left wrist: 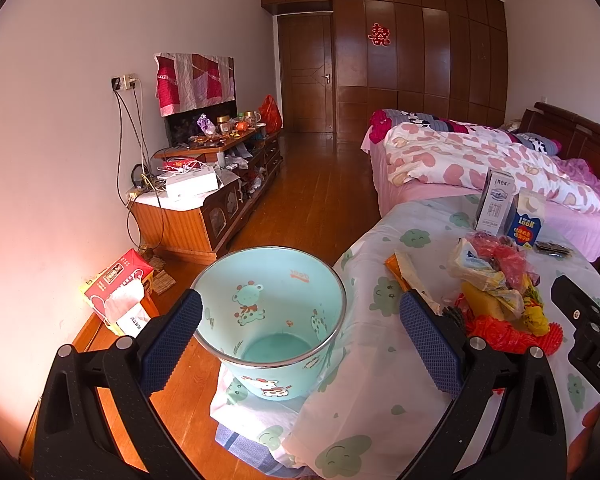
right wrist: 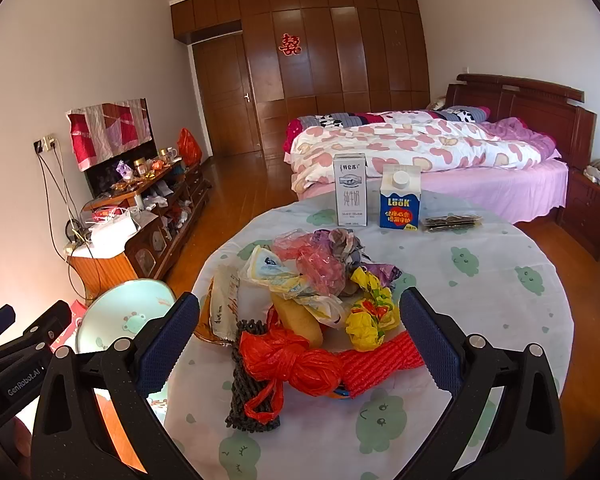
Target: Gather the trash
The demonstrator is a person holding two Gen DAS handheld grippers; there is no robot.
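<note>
Lying heaped on the cloth-covered counter (right wrist: 480,280) beside the mint bin (left wrist: 268,304), the trash pile (right wrist: 312,304) is looking light, crinkly, slippery — the knotted red bag (right wrist: 288,360) offers bunched grip — while both left tongs (left wrist: 300,336) and right tongs (right wrist: 300,340) are gaping, holding nothing.

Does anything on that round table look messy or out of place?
Yes. A heap of crumpled wrappers and bags sits near the front of the table, with a red plastic bag knotted over a dark mesh strip. The two cartons behind stand upright and tidy. The bin looks empty.
</note>
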